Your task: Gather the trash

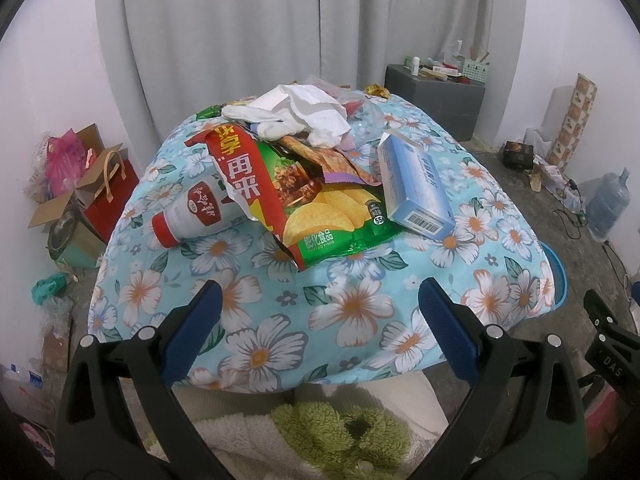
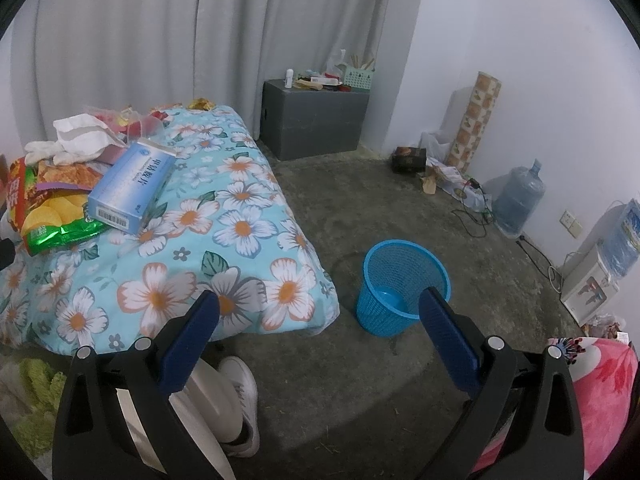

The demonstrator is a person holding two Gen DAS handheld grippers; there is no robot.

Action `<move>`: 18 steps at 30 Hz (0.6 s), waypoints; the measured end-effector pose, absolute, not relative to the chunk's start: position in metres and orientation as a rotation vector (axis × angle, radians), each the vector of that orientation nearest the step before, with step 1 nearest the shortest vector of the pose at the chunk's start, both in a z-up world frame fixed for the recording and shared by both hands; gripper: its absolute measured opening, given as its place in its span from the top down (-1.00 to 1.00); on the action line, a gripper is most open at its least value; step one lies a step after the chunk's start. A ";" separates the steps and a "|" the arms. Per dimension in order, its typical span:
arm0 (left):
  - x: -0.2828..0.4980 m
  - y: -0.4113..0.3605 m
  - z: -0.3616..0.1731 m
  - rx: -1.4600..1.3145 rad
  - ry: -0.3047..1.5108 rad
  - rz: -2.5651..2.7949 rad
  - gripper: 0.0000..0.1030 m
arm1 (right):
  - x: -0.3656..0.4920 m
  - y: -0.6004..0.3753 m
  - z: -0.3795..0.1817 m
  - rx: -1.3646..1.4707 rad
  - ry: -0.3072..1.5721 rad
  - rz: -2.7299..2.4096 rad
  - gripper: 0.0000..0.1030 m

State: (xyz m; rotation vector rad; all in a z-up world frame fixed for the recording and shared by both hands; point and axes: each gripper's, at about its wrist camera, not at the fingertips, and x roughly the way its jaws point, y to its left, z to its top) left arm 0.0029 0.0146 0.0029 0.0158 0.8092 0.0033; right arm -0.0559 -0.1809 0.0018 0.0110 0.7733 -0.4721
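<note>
Trash lies heaped at the centre of the left wrist frame on a floral blue cloth [image 1: 360, 304] covering the surface. A green chip bag [image 1: 320, 216] sits in the middle, a white bottle with a red cap [image 1: 192, 216] touching its left edge and a pale blue carton [image 1: 416, 192] leaning on its right side. Crumpled white tissues [image 1: 304, 114] top the pile behind them. The left tongs [image 1: 320, 304] hang spread wide at the lower part of the frame, holding nothing, near the cloth's front edge. In the right wrist frame the right tongs [image 2: 320, 312] are likewise spread and empty, low in the picture. A blue mesh basket [image 2: 404, 280] stands upright on the grey floor at lower centre right, just beside the cloth's corner. The same carton [image 2: 128, 188] shows at left.
</note>
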 end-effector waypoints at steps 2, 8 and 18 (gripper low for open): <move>0.003 0.015 0.003 0.016 0.809 0.004 -0.83 | -0.056 -0.180 0.002 0.010 0.772 -0.472 -0.88; 0.004 0.017 0.003 0.014 0.808 0.006 -0.83 | -0.055 -0.178 0.004 0.012 0.768 -0.470 -0.88; 0.004 0.022 0.003 0.012 0.809 0.006 -0.83 | -0.055 -0.177 0.004 0.013 0.768 -0.468 -0.88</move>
